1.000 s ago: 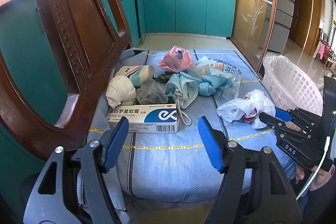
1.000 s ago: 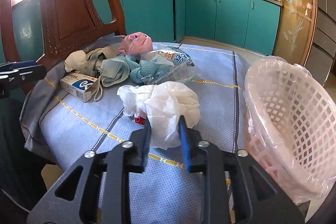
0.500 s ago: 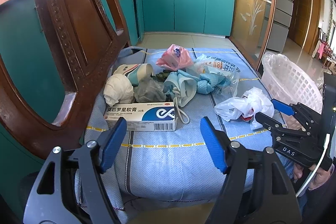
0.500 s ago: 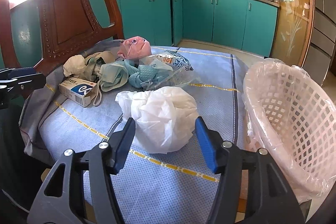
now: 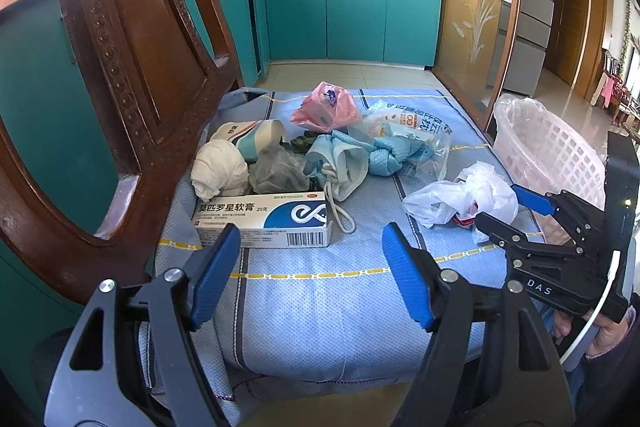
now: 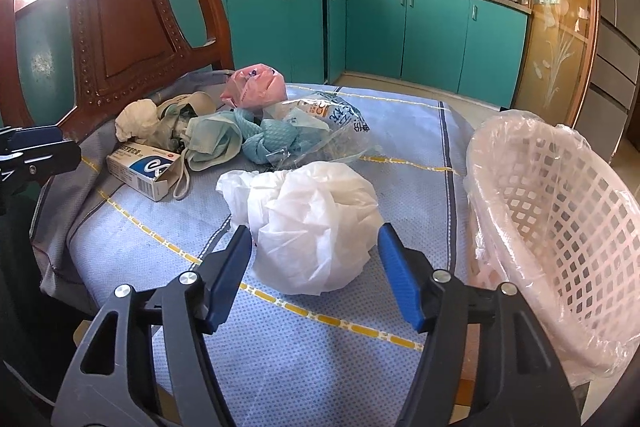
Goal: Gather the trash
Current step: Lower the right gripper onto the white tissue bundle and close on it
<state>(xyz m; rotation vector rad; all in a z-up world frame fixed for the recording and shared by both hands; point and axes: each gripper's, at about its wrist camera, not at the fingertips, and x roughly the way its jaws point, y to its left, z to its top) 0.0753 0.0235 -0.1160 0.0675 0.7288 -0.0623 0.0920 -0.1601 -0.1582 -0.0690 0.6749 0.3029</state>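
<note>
A crumpled white plastic bag [image 6: 312, 223] lies on the blue cloth, just in front of my open right gripper [image 6: 314, 259], its jaws on either side of the bag's near end. It also shows in the left wrist view [image 5: 460, 197]. A pink lined basket [image 6: 560, 223] stands right of it. My left gripper [image 5: 310, 269] is open and empty, just short of a white and blue medicine box [image 5: 266, 219]. Behind lie a pink bag [image 5: 326, 105], teal cloths [image 5: 360, 157], a clear printed bag [image 5: 416, 125] and a white wad [image 5: 218, 173].
A carved wooden chair back [image 5: 132, 67] rises close on the left. The blue cloth [image 5: 320, 287] drops off at the near edge. Teal kitchen cabinets [image 5: 340, 15] stand at the back. The right gripper [image 5: 496, 209] reaches in from the right in the left wrist view.
My right gripper has opened and let go of the white bag, which now rests on the cloth. My left gripper stays open and has barely moved.
</note>
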